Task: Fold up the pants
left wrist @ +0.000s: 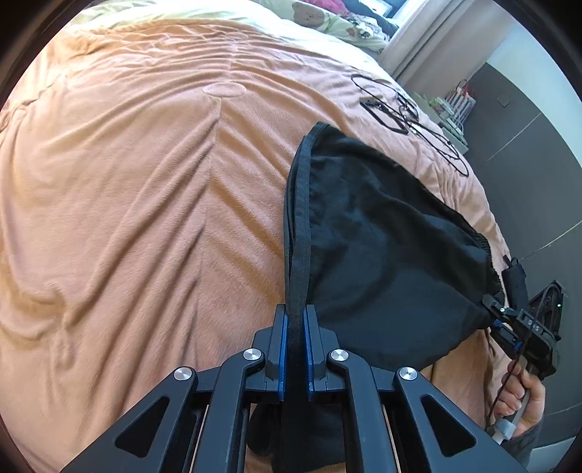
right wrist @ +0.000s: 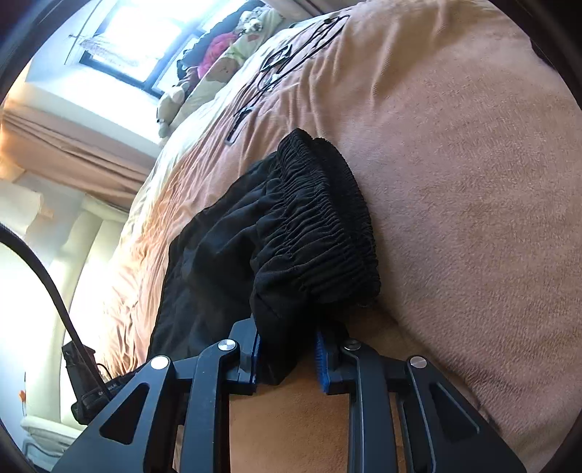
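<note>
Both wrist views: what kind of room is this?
Most likely a home bedroom. The black pants lie on a wide bed under an orange-tan blanket, with a printed pillow and soft toys at its head, and a curtained window beyond it.

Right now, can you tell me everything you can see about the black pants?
The black pants are soft, thin-looking cloth, lying bunched on the orange blanket. One end has a gathered, stretchy waistband; a flat hem band runs along the other. The left gripper pinches that hem band, and the right gripper clamps cloth just below the waistband.
</note>
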Available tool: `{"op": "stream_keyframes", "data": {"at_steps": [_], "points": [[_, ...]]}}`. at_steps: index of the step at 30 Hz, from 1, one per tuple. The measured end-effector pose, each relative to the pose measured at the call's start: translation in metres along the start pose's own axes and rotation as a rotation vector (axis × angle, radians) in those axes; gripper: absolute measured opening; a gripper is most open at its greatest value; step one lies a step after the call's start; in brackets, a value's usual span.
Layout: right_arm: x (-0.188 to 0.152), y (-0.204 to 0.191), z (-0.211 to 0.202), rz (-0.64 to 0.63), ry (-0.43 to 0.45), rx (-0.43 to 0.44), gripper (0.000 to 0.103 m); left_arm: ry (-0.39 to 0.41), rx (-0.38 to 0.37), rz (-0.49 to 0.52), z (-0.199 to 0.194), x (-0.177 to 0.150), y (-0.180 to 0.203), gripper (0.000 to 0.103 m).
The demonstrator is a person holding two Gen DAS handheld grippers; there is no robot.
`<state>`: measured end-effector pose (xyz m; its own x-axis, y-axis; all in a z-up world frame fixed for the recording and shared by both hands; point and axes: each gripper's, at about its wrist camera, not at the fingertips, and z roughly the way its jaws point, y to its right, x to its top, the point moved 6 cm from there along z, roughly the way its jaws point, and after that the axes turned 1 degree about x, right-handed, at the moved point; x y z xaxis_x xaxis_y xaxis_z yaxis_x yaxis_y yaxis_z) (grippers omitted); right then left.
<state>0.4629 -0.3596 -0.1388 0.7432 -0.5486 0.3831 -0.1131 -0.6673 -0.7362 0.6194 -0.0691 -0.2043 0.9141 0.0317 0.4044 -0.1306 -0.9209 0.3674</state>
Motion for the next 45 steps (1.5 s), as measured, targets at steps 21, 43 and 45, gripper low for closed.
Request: {"op": "stream_keyframes", "data": {"at_steps": [21, 43, 45], "points": [[-0.032, -0.063, 0.058, -0.202, -0.156, 0.039, 0.018, 0.083, 0.081, -0.131, -0.106, -0.065, -0.056, 0.008], [-0.074, -0.112, 0.099, -0.386, -0.238, 0.046, 0.014, 0.091, 0.09, -0.305, -0.165, -0.145, -0.12, 0.008], [-0.073, -0.11, 0.104, -0.401, -0.236, 0.021, 0.014, 0.081, 0.087, -0.326, -0.154, -0.148, -0.13, 0.008]]}}
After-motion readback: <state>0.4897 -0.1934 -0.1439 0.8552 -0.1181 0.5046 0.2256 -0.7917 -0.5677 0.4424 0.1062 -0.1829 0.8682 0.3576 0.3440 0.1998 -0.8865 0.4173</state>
